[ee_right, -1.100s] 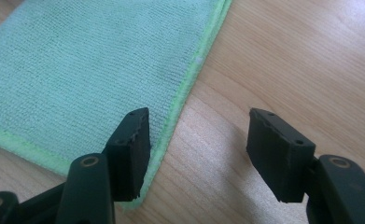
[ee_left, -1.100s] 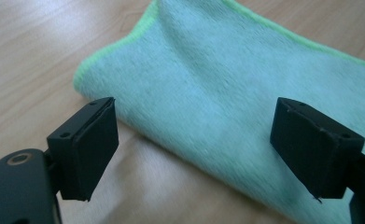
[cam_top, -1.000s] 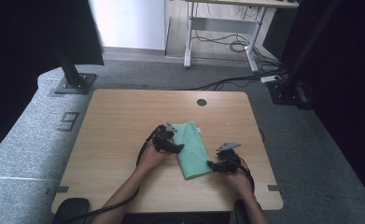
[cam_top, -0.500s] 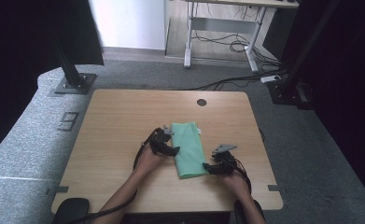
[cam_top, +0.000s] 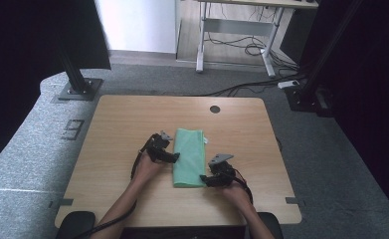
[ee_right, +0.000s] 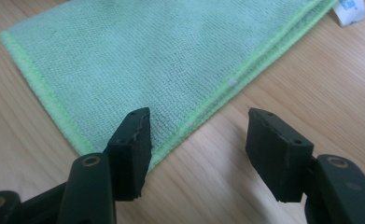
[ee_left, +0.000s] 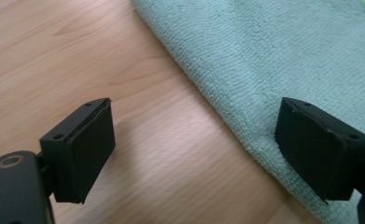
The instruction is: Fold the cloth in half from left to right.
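Observation:
A folded light green cloth lies flat near the middle of the wooden table, long side running away from me. My left gripper sits at the cloth's left edge, open; one pad hovers over the cloth, the other over bare wood. My right gripper is at the near right corner of the cloth, open, its jaws astride the stitched edge, with nothing pinched. A white label pokes out from the cloth's far end.
A round cable hole lies in the table's far side. Beyond the table stand a desk frame with loose cables on the floor, and dark stands at left and right.
The cloth has turned from slanted to straight. The left gripper drew back from the cloth's far left corner to its left edge. The right gripper shifted left to the near right corner.

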The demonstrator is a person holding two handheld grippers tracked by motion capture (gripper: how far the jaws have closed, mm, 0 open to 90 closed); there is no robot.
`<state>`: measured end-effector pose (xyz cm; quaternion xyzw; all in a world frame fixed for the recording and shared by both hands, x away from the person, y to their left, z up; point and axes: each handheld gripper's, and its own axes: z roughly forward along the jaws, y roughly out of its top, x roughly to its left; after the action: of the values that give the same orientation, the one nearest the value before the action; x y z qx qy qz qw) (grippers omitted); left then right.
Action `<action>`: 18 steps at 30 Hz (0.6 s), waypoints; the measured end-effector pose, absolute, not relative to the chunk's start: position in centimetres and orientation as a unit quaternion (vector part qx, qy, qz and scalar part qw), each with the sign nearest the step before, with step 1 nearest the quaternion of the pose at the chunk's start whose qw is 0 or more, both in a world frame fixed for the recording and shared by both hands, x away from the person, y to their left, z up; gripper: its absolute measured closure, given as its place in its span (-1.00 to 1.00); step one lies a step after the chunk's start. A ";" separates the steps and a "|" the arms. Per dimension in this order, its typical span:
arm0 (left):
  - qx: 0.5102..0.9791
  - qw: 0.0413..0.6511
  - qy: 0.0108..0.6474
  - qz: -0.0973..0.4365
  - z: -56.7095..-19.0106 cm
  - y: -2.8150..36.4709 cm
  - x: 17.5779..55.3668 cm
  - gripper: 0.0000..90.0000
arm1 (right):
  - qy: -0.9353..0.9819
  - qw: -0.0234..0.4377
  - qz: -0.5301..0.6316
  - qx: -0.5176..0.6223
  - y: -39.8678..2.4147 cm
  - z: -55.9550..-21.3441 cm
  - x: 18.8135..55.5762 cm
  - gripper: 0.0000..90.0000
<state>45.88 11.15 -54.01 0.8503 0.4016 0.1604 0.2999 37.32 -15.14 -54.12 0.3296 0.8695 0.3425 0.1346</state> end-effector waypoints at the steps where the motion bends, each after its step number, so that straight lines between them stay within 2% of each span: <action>1: 0.851 0.297 0.401 0.164 -53.9 11.4 46.0 -0.73 | 0.869 0.134 0.344 0.328 -14.7 -54.2 37.5 -0.11; 8: 0.849 0.323 0.383 0.166 -53.0 12.4 44.0 -0.69 | 0.866 0.133 0.349 0.331 -13.7 -54.3 37.9 -0.13; 10: 0.848 0.345 0.376 0.143 -52.6 13.1 42.1 -0.69 | 0.862 0.130 0.358 0.336 -13.9 -54.4 37.9 -0.14; 18: 0.867 0.331 0.350 0.125 -53.8 13.0 38.3 -0.69 | 0.861 0.134 0.356 0.338 -13.9 -54.5 37.8 -0.18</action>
<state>38.33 13.05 -53.83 0.8671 0.3502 0.1248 0.3315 37.84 -13.91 -54.45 0.3385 0.8606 0.3562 0.1337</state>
